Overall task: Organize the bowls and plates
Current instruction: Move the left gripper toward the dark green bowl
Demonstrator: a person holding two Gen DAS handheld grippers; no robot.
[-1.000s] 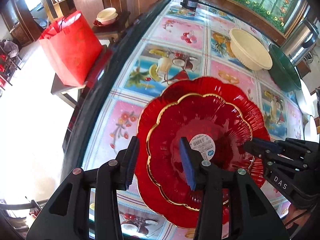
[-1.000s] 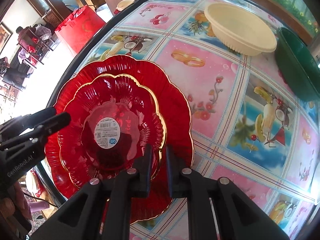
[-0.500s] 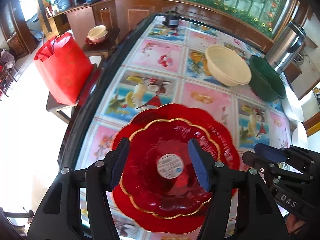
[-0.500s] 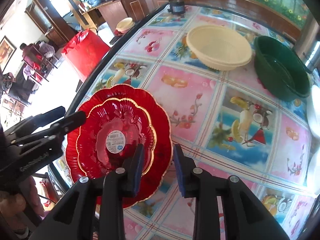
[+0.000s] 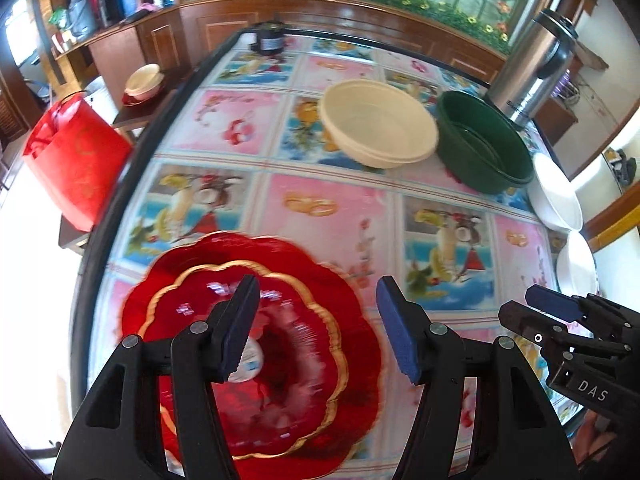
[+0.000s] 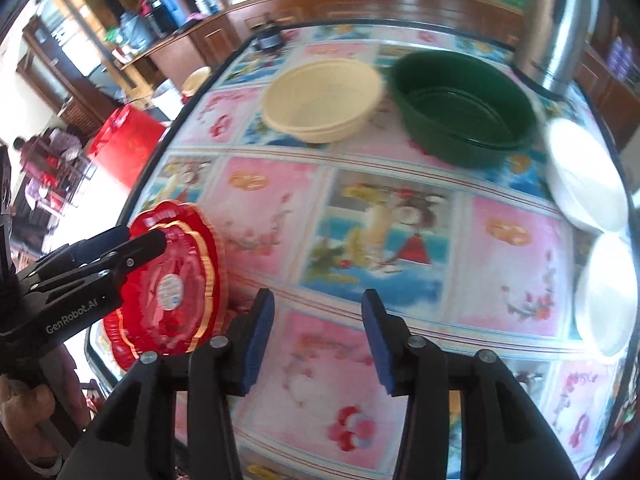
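Two red plates (image 5: 256, 344) nested at tabletop (image 6: 400, 240) near-left edge. Left tool (image 5: 316, 328) and right tool (image 6: 316, 332) both agape, empty. Cream bowl (image 5: 376, 120), green bowl (image 6: 464, 100) far side; right tool nearer.

Both wrist views look forward and down over the surface (image 5: 340, 208) from its near end, each catching the other tool at its edge. Both share the plates (image 5: 256, 344) (image 6: 176, 288), cream bowl (image 5: 376, 124) (image 6: 320, 100) and green bowl (image 5: 484, 144) (image 6: 464, 100); blur seems stronger on the right.
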